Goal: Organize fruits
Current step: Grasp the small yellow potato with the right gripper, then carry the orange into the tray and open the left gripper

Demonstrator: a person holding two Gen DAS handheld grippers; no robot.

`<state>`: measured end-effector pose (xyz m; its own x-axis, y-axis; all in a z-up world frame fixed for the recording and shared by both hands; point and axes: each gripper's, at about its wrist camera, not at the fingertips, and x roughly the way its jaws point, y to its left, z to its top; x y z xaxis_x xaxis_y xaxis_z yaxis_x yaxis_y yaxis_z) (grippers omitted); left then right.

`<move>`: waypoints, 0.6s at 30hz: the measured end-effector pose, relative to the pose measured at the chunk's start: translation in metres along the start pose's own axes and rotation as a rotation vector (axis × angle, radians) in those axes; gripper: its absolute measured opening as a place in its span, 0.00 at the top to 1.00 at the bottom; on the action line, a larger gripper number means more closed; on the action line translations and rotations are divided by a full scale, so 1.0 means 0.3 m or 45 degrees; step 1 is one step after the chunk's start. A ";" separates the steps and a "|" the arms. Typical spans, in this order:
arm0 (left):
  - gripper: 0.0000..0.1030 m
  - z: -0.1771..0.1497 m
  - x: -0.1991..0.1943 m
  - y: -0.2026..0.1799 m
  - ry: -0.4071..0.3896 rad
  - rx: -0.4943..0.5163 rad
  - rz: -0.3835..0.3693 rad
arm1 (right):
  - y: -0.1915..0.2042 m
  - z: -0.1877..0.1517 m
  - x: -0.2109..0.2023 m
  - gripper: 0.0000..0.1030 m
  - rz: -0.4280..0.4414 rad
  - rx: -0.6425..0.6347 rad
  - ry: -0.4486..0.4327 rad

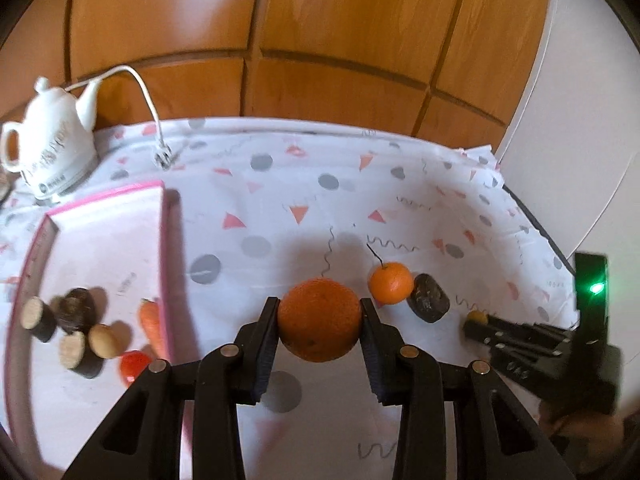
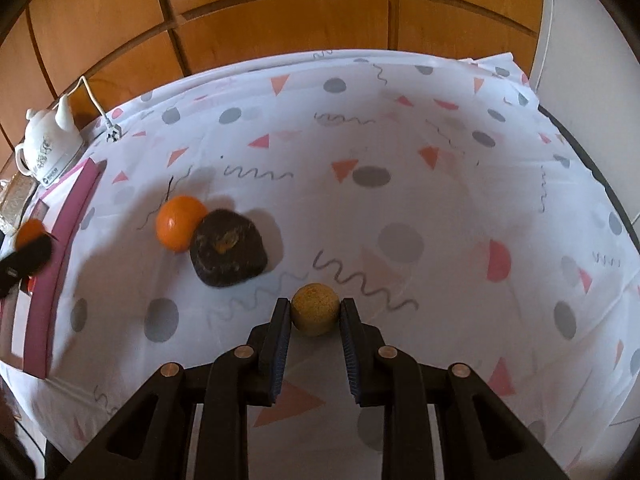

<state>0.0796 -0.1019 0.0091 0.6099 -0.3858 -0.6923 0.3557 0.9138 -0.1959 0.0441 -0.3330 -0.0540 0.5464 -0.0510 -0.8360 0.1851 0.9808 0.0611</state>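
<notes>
The left gripper (image 1: 320,320) clamps the big orange (image 1: 319,319) between its 2 fingers; the right gripper (image 2: 315,314) squeezes a small yellow ball (image 2: 315,309) above the tablecloth (image 2: 440,184).

Left gripper (image 1: 320,314) and right gripper (image 2: 315,312) both clamped, fingers level

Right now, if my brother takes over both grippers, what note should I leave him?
Left gripper: shut on the big orange.
Right gripper: shut on the small yellow-brown fruit.
Pink tray on the left already holds a carrot, a red fruit and several brown pieces.
Still on the cloth: the small orange, touching the dark brown lump.
Left to do, probably: put both held fruits away, then those two.
</notes>
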 end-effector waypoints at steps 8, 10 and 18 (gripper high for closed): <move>0.62 -0.013 -0.110 0.084 -0.057 -0.045 0.057 | 0.018 -0.013 -0.008 0.76 -0.019 -0.023 -0.013; 0.62 -0.023 -0.135 0.116 -0.069 -0.069 0.067 | 0.021 -0.011 -0.007 0.76 -0.026 -0.028 -0.012; 0.62 -0.073 -0.234 0.335 -0.098 -0.237 0.162 | 0.033 -0.014 -0.003 0.76 -0.052 -0.050 -0.020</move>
<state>0.0571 0.0198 0.0226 0.6960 -0.2681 -0.6661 0.1402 0.9606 -0.2401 0.0419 -0.3222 -0.0549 0.5519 -0.0938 -0.8286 0.1752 0.9845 0.0052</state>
